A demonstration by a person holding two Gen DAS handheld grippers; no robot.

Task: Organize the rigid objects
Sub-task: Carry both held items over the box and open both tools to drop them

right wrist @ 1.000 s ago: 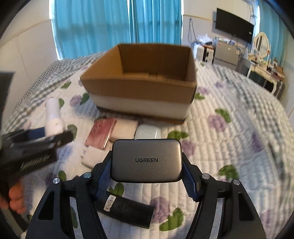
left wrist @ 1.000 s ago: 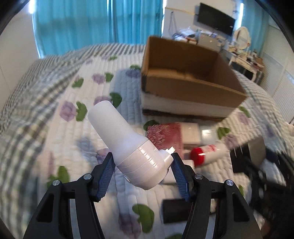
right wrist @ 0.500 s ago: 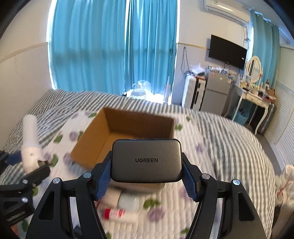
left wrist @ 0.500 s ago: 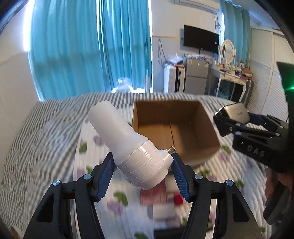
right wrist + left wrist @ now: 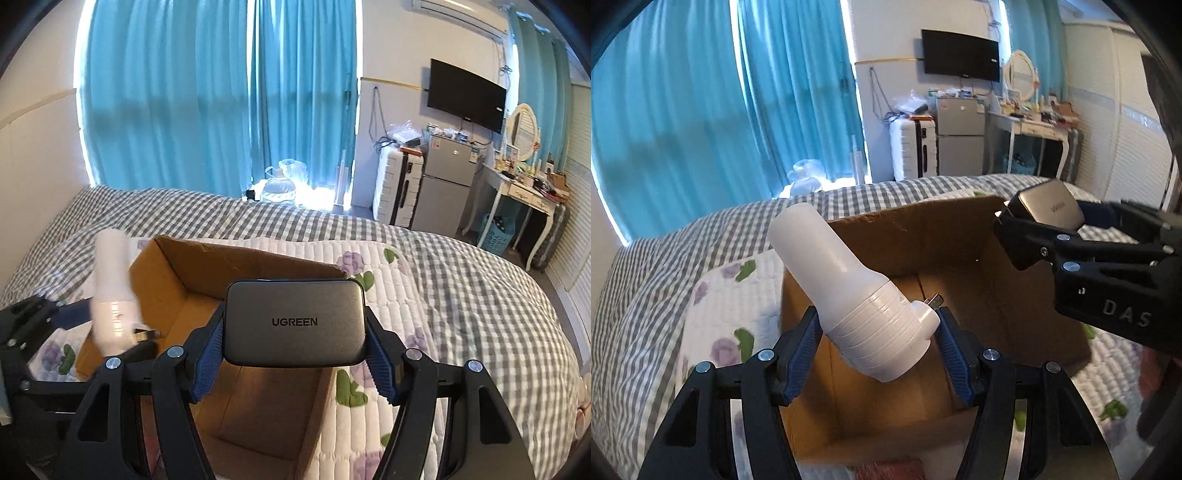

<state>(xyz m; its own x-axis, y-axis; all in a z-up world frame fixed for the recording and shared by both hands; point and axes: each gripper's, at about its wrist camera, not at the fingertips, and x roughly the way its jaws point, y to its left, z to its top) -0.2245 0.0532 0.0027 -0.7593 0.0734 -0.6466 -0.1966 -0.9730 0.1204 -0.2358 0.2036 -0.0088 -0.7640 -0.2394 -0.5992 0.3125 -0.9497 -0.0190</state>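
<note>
My left gripper (image 5: pixel 876 319) has a white bottle-shaped device (image 5: pixel 849 280) with a small metal plug between its blue pads. Its jaws are opening, though the pads still touch the device. It hangs tilted above the near left part of the open cardboard box (image 5: pixel 960 251). My right gripper (image 5: pixel 295 332) is shut on a grey UGREEN charger (image 5: pixel 295 321), held flat over the box (image 5: pixel 229 266). The charger (image 5: pixel 1049 208) shows in the left wrist view at the box's far right corner. In the right wrist view the white device (image 5: pixel 112 288) is blurred at the left.
The box stands on a bed with a flowered quilt (image 5: pixel 369 424) over a grey checked blanket (image 5: pixel 461 288). A reddish item (image 5: pixel 886 470) lies just before the box. Beyond the bed are blue curtains (image 5: pixel 221 110), a white suitcase (image 5: pixel 391 184), a small fridge (image 5: pixel 447 184) and a desk (image 5: pixel 524 192).
Both grippers have risen and moved forward from the loose items on the quilt to above the box's opening, each still carrying its object. The left gripper has rolled slightly.
</note>
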